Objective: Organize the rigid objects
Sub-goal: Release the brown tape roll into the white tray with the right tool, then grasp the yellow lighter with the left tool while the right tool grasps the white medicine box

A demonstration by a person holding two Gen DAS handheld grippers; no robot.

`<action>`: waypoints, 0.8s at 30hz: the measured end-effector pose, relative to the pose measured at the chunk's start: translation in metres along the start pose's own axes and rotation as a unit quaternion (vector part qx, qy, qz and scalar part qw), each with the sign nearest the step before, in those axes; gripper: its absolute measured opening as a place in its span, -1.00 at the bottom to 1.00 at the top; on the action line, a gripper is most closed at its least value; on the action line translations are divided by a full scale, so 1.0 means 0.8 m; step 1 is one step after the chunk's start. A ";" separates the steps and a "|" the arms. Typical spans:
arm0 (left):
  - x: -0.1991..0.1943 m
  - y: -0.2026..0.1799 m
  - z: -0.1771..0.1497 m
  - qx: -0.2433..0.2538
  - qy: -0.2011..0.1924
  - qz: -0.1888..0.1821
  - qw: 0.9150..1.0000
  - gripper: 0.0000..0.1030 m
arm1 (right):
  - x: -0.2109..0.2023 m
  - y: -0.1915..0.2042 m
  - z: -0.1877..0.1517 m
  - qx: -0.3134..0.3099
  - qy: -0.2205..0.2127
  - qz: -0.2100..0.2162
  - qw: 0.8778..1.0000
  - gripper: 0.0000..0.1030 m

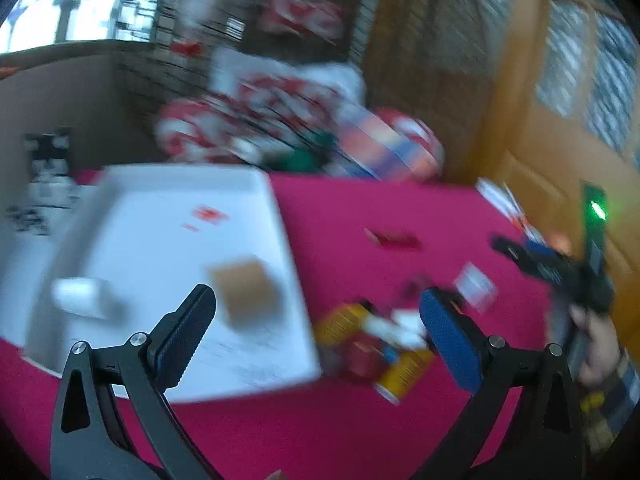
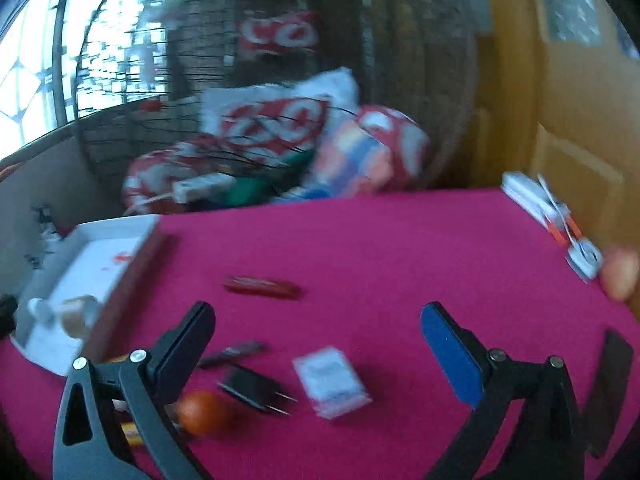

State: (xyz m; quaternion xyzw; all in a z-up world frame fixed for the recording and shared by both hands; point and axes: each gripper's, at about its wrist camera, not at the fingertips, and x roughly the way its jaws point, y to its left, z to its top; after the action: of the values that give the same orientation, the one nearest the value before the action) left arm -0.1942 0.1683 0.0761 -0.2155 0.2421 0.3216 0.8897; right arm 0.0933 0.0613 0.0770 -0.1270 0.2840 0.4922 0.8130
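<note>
Two pairs of black tongs hang spread wide and empty-handed over a table draped in magenta felt-like cloth (image 2: 400, 240); both views are smeared with motion blur. The left tongs (image 1: 318, 316), with ribbed pads, one faced in blue, hover above the near edge of a shallow white rectangular tray (image 1: 280, 208), whose smooth floor holds a tan, boxy block (image 1: 246, 294) just ahead of the left finger and a small white piece (image 1: 80, 298) farther left. Beside the right finger lies a cluster of yellow-and-red cylinders (image 1: 372, 354), their labels unreadable. The right tongs (image 2: 316, 332) frame a flat white packet (image 2: 330, 382) with a glossy wrapper, a black two-pronged plug (image 2: 252, 388) and a round orange ball (image 2: 200, 410) near the left finger. Ahead of them rests a slim red wrapped bar (image 2: 262, 287); the tray sits far to the left.
</note>
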 end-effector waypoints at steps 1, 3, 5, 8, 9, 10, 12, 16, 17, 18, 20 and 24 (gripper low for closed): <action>0.007 -0.011 -0.005 0.010 0.018 -0.017 1.000 0.99 | 0.006 -0.005 -0.003 0.006 0.010 0.008 1.000 0.99; 0.020 -0.033 -0.017 0.034 0.051 -0.057 0.997 0.99 | 0.016 -0.008 -0.009 0.006 0.024 0.020 0.999 0.93; 0.025 -0.052 -0.031 0.059 0.066 -0.085 0.992 0.99 | 0.025 -0.006 -0.014 -0.005 0.039 0.029 0.999 0.67; 0.028 -0.078 -0.051 0.105 0.082 -0.106 0.985 0.93 | 0.038 0.003 -0.020 -0.021 0.059 0.040 0.997 0.50; 0.031 -0.085 -0.053 0.117 0.088 -0.107 0.983 0.86 | 0.042 0.004 -0.024 -0.023 0.068 0.040 0.997 0.46; 0.034 -0.091 -0.056 0.127 0.095 -0.108 0.981 0.84 | 0.047 0.003 -0.026 -0.023 0.076 0.040 0.996 0.33; 0.045 -0.102 -0.062 0.143 0.110 -0.106 0.978 0.71 | 0.058 0.000 -0.036 -0.018 0.097 0.042 0.994 0.06; 0.072 -0.109 -0.070 0.157 0.142 -0.092 0.973 0.50 | 0.061 -0.009 -0.050 -0.007 0.109 0.049 0.993 -0.33; 0.076 -0.111 -0.071 0.159 0.144 -0.089 0.973 0.50 | 0.058 -0.010 -0.051 -0.006 0.109 0.049 0.993 -0.33; 0.081 -0.111 -0.071 0.160 0.146 -0.087 0.972 0.50 | 0.056 -0.012 -0.053 -0.008 0.108 0.048 0.993 -0.33; 0.092 -0.113 -0.068 0.160 0.154 -0.088 0.971 0.50 | 0.052 -0.018 -0.057 0.002 0.108 0.055 0.993 -0.33; 0.116 -0.119 -0.063 0.162 0.176 -0.105 0.965 0.50 | 0.051 -0.029 -0.057 0.031 0.106 0.073 0.991 -0.33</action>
State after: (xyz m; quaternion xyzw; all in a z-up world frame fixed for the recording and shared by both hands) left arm -0.0819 0.1182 0.0050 -0.1455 0.4197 0.1400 0.8849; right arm 0.1125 0.0580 0.0143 -0.1325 0.3923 0.5250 0.7436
